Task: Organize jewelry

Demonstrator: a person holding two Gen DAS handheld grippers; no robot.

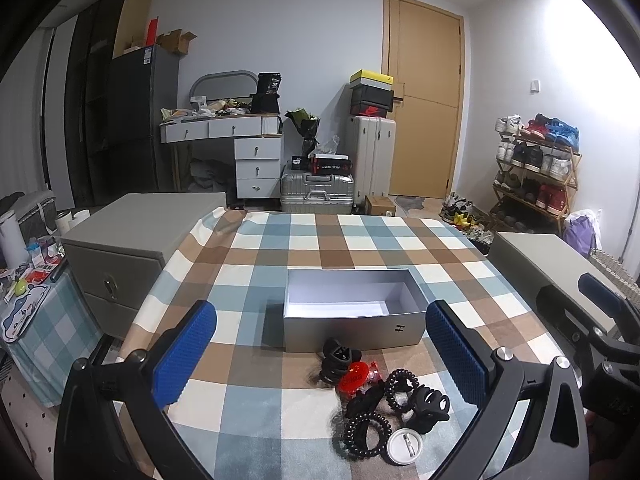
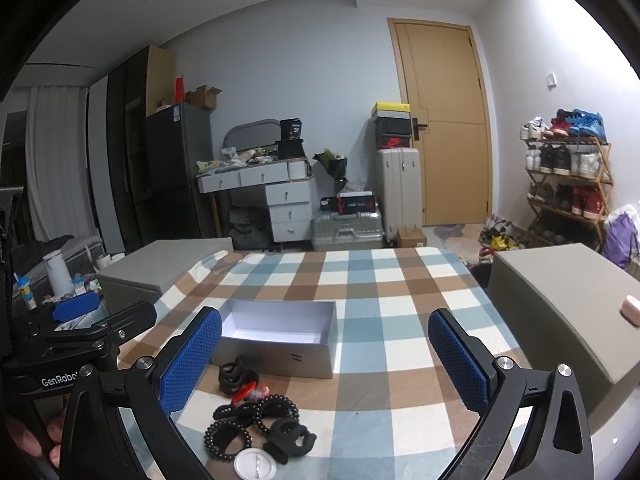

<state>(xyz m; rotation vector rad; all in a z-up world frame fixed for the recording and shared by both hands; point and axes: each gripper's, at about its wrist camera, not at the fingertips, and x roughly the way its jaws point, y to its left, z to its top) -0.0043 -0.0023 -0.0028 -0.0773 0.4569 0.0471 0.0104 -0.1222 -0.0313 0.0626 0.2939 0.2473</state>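
An open, empty silver box [image 1: 354, 326] stands on the checked tablecloth; it also shows in the right wrist view [image 2: 280, 350]. In front of it lies a pile of accessories: black hair claws [image 1: 338, 360], a red clip [image 1: 356, 378], black beaded bracelets [image 1: 366, 436] and a round white badge [image 1: 404, 446]. The same pile [image 2: 256, 420] shows in the right wrist view. My left gripper [image 1: 320, 356] is open and empty above the pile. My right gripper [image 2: 326, 360] is open and empty, to the right of the pile.
A grey drawer cabinet [image 1: 128, 240] stands at the table's left and a grey box [image 2: 560, 312] at its right. The table's far edge [image 1: 340, 216] drops to a floor with suitcases and a shoe rack [image 1: 536, 172].
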